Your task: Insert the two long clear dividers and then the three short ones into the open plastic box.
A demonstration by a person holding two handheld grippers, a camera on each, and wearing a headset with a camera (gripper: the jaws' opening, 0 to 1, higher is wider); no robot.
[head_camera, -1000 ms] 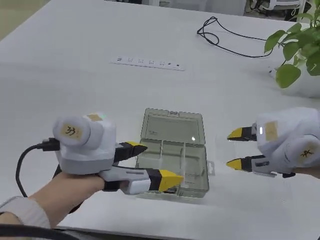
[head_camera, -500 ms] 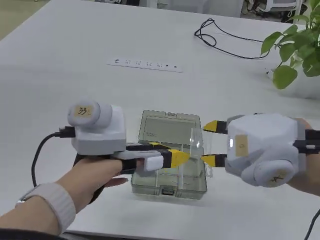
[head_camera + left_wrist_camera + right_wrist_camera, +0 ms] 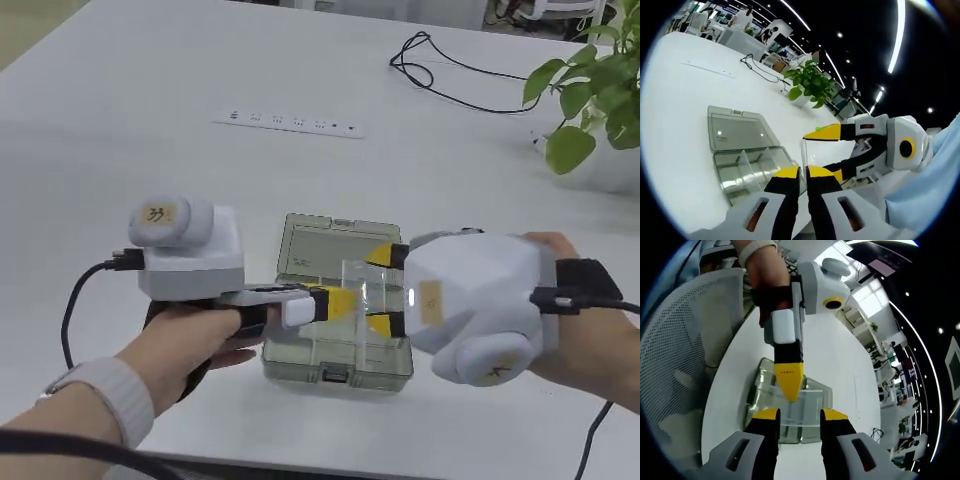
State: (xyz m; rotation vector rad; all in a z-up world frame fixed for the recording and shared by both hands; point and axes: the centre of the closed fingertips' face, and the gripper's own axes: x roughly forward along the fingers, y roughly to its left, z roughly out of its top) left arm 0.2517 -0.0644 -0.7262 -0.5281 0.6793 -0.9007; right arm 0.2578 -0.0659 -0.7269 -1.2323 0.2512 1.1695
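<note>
Divider (image 3: 358,282) hanging dead centre in the head view, just above the open plastic box (image 3: 335,368) at lower centre of the white worktop (image 3: 150,130). Left claw (image 3: 335,303) sits left of centre with its jaws pinched together on the sheet's edge. Right claw (image 3: 383,290) faces it from the right, jaws well apart, one tip above the sheet and one below, gripping nothing.

By the look of it, this clear piece is thin, light and glossy: stiff enough to stand on edge, but likely to flex or slip under a hard squeeze, and its edges are tough to spot. The best hold, I'd say, is flat on both faces near the top edge, leaving the bottom edge free for the slots. The box looks light too and could skid.
</note>
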